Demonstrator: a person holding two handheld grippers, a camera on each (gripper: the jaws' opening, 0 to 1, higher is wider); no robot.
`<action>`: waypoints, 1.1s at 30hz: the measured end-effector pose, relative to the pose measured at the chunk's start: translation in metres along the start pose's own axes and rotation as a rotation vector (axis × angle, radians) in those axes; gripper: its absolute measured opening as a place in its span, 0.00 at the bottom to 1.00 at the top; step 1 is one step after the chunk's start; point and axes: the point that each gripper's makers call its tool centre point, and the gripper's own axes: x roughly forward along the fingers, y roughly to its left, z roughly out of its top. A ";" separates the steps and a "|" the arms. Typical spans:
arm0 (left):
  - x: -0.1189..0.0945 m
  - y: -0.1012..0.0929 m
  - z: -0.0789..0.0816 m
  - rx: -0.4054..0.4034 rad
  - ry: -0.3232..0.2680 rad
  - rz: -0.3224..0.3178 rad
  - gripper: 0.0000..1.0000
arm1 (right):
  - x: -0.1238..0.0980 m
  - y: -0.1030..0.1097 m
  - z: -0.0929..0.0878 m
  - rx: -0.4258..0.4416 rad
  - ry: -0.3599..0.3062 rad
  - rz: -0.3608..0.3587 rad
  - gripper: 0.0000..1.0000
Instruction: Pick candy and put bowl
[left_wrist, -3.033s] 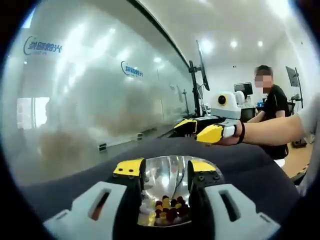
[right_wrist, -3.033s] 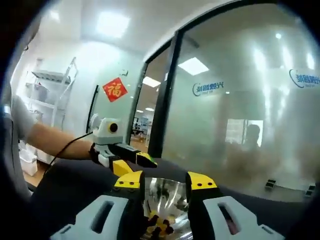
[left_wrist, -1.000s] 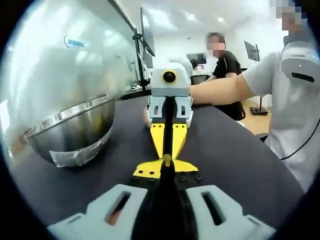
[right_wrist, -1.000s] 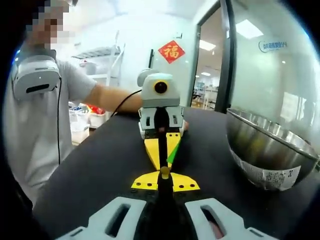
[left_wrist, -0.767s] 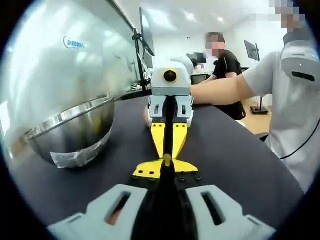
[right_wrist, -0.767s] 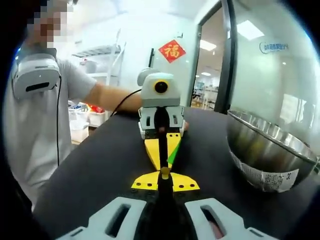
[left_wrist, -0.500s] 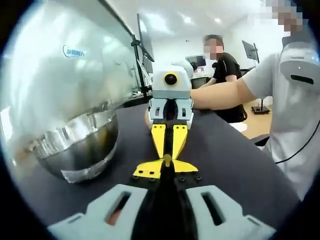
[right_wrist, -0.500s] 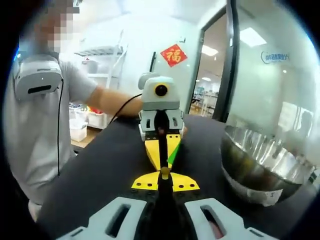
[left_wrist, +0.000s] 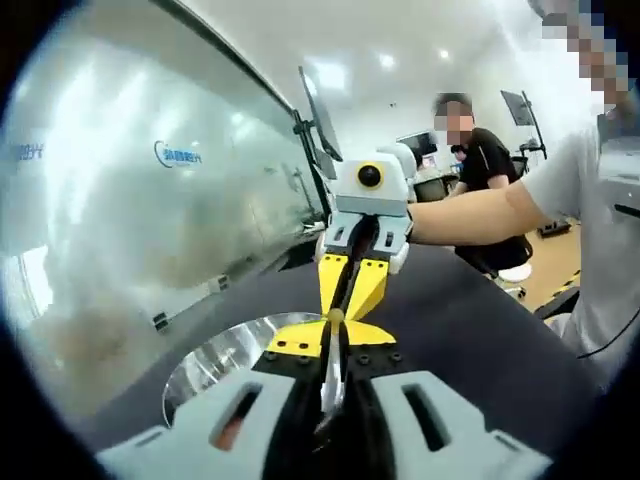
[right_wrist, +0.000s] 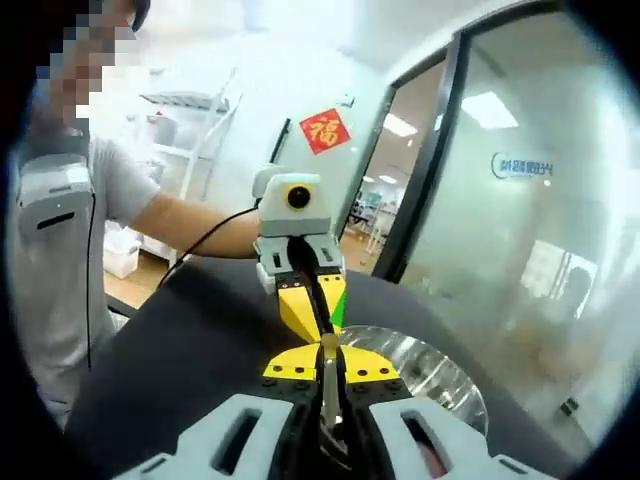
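My left gripper (left_wrist: 333, 325) and right gripper (right_wrist: 328, 350) tip to tip, each with jaws pressed together on one small yellow candy (left_wrist: 335, 315) held between them. Cannot tell which one bears it. Both hover above steel bowl (left_wrist: 225, 355) on dark surface (left_wrist: 470, 330). Bowl partly hidden behind my own jaws in both views; contents hard to make out, only shiny inner wall (right_wrist: 420, 365). Frosted glass wall (left_wrist: 130, 230) behind. My forearm (left_wrist: 470, 210) reaches in, cut off at edge.
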 end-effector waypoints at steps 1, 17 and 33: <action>0.001 0.001 -0.001 0.003 0.003 0.000 0.00 | 0.000 -0.004 -0.002 0.001 0.001 -0.002 0.02; -0.004 0.032 0.002 0.011 -0.035 0.135 0.17 | -0.001 -0.028 0.003 0.033 -0.072 -0.106 0.29; -0.026 -0.107 -0.105 0.038 0.147 -0.025 0.16 | -0.009 0.101 -0.058 0.148 -0.082 0.043 0.24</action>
